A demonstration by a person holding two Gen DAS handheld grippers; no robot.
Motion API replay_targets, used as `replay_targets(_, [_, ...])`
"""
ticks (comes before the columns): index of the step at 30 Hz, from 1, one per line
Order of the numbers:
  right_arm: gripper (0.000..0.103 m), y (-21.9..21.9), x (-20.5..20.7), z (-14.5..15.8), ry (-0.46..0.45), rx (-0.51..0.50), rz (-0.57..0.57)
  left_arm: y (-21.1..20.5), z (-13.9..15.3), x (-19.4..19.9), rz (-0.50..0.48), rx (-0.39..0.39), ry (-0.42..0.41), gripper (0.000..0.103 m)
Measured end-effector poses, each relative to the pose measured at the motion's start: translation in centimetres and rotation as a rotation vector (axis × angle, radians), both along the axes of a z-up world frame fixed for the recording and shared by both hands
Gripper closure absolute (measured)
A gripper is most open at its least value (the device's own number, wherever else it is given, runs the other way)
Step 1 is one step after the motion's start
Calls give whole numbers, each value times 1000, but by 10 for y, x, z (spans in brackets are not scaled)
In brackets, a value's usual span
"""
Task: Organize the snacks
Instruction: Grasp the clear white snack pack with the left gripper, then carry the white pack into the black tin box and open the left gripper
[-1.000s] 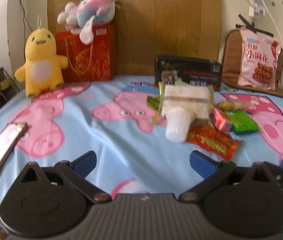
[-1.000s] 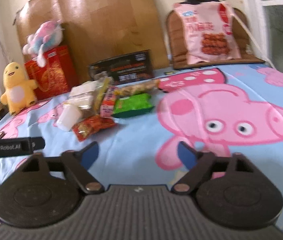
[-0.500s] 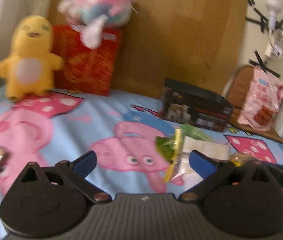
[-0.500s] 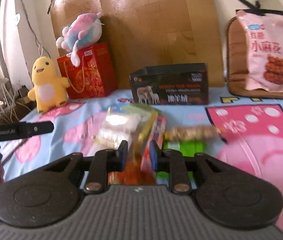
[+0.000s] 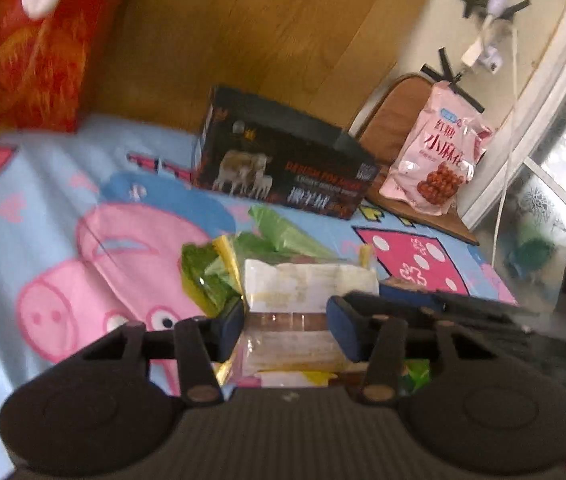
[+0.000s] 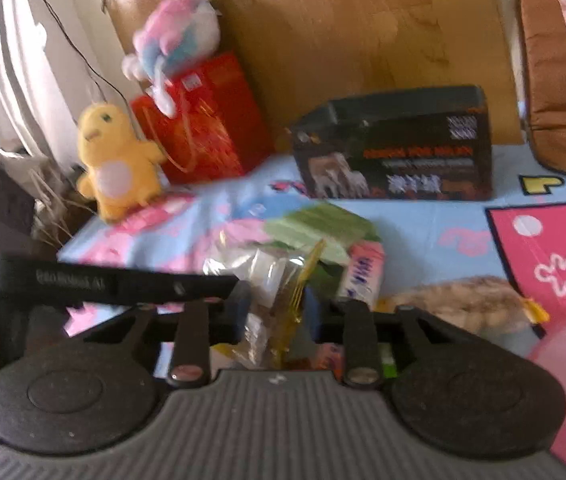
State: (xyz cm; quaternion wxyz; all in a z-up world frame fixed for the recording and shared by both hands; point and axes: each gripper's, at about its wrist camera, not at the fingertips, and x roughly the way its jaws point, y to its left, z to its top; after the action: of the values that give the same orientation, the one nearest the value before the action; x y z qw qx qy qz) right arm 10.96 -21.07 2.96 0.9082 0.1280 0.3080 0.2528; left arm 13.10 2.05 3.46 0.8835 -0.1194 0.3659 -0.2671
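Note:
A pile of snacks lies on the blue cartoon-pig bedsheet (image 5: 83, 184). At the front of the pile is a clear packet of pale cakes (image 5: 307, 288) with gold edges. My left gripper (image 5: 287, 330) has this packet between its blue pads, which touch its sides as the jaws are closing. My right gripper (image 6: 279, 312) is shut on the gold-edged end of the same clear packet (image 6: 271, 276). Green packets (image 5: 283, 236) lie just behind it. A pink carton (image 6: 363, 272) and a brown snack packet (image 6: 463, 300) lie to the right.
A black box (image 5: 283, 168) stands behind the pile against a wooden board. A pink snack bag (image 5: 435, 160) leans on a brown cushion at the right. A red gift bag (image 6: 207, 120), a yellow duck plush (image 6: 119, 160) and a pastel plush (image 6: 175, 36) stand at the back left.
Both grippers have come forward to the snack pile from open positions over the sheet. The right one closed on the clear packet, then the left one's pads narrowed around it.

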Motion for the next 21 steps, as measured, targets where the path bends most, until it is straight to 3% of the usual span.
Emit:
replay_targets(6, [74,20,7,27,-64,36,46,45,28,-8,100,-39,-71,57])
replay_targets(10, [74,50,27,25,6,82,73,66,17,-5,153,-6,-20,51])
replay_targets(12, [66,65,32,17,47,68,73,71,4,-1,135,10,17,45])
replay_targets(14, [58,77,32,9,54,-6,56,83,-2,0,121,-9,23,44])
replay_targets(17, [54,92,32,5,39,-148,96,108,1,2,149,-47,17,37])
replay_targets(19, [39,99,25,8,-6,-246,159,120,3,5,143,-61,36,37])
replay_targets(21, [34,104,16,8,-47,-333,214,127,6,6,130,-58,45,37])
